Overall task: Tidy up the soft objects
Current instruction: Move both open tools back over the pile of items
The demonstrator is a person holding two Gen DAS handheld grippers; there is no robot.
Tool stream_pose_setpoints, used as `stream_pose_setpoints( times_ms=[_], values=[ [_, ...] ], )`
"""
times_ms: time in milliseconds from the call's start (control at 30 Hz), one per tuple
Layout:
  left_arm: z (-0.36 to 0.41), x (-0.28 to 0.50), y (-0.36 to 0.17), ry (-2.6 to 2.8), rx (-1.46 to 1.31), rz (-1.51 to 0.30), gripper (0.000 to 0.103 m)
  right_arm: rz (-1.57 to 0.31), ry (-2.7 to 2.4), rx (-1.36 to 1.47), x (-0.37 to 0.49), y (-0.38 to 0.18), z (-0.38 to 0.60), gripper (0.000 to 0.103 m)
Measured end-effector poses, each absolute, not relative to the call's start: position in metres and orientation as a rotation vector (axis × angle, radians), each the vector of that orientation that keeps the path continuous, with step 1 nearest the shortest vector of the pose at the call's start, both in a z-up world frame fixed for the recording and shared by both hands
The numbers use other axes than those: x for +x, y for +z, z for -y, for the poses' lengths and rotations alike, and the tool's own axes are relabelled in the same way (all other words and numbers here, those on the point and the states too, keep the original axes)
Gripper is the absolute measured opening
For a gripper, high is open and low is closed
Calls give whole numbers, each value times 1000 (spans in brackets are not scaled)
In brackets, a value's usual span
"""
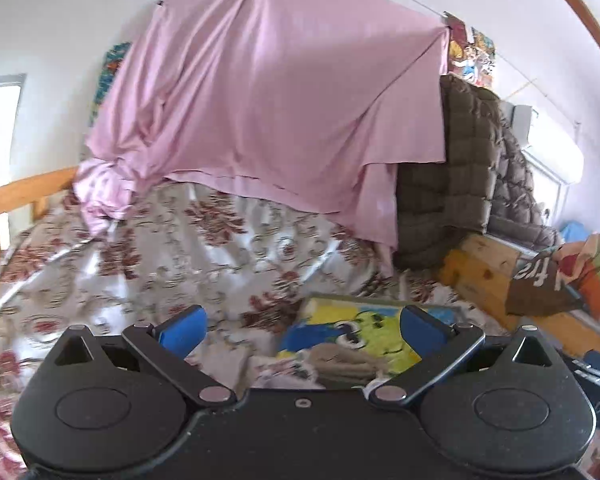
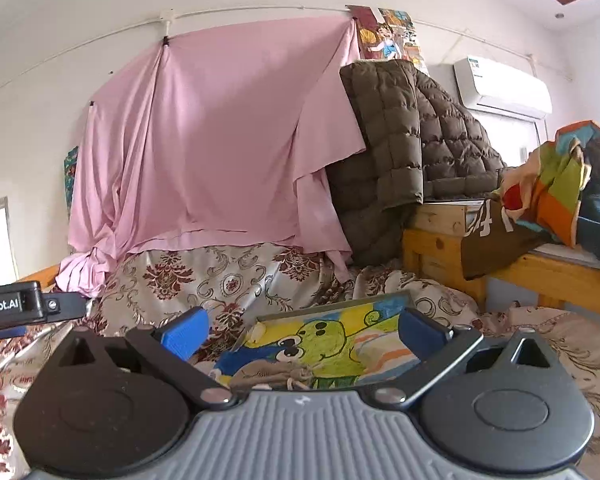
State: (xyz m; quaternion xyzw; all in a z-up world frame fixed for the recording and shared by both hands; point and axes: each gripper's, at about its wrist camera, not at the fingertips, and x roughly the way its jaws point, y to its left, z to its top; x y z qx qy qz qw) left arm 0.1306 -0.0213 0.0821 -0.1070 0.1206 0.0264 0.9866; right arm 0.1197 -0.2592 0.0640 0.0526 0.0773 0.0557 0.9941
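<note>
White walls close off the back of the room, and against them a pink sheet point(image 2: 220, 140) hangs pinned over a bed point(image 2: 228, 280) dressed in a floral satin cover. We take the cartoon-print cushion point(image 2: 328, 340) lying on that cover as our landmark. On the near edge of the cushion rests a small beige bundle of cloth point(image 2: 272, 376), soft and crumpled; we cannot tell what kind of garment it is. Behind the cushion and to its right, a quilted olive jacket point(image 2: 400, 140) is draped over a wooden frame point(image 2: 440, 248), and further right of that a heap of colourful fabric point(image 2: 556, 184) spills over the same frame. Our right gripper point(image 2: 304, 336) stands fully released, with only the cushion and the bundle seen beyond its blue pads. Our left gripper point(image 1: 300, 328) is likewise spread wide with nothing between its pads, and it looks on the cushion from its left. Its picture is blurred. Neither gripper carries anything, so we judge that we are between picks, choosing the next soft thing. The beige bundle on the cushion looks the nearest candidate. Taking it would call for bringing one gripper down over the bundle and gathering enough cloth that it does not slip out.
</note>
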Motion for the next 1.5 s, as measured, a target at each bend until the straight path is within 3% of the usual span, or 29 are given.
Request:
stream_pose_setpoints(
  times_ms=[667, 1500],
  values=[
    [-13, 53, 30, 113, -216, -250, 102, -263, 54, 70, 59, 27, 248, 103],
    [15, 77, 3, 64, -31, -487, 102, -469, 69, -42, 68, 0, 223, 103]
  ],
)
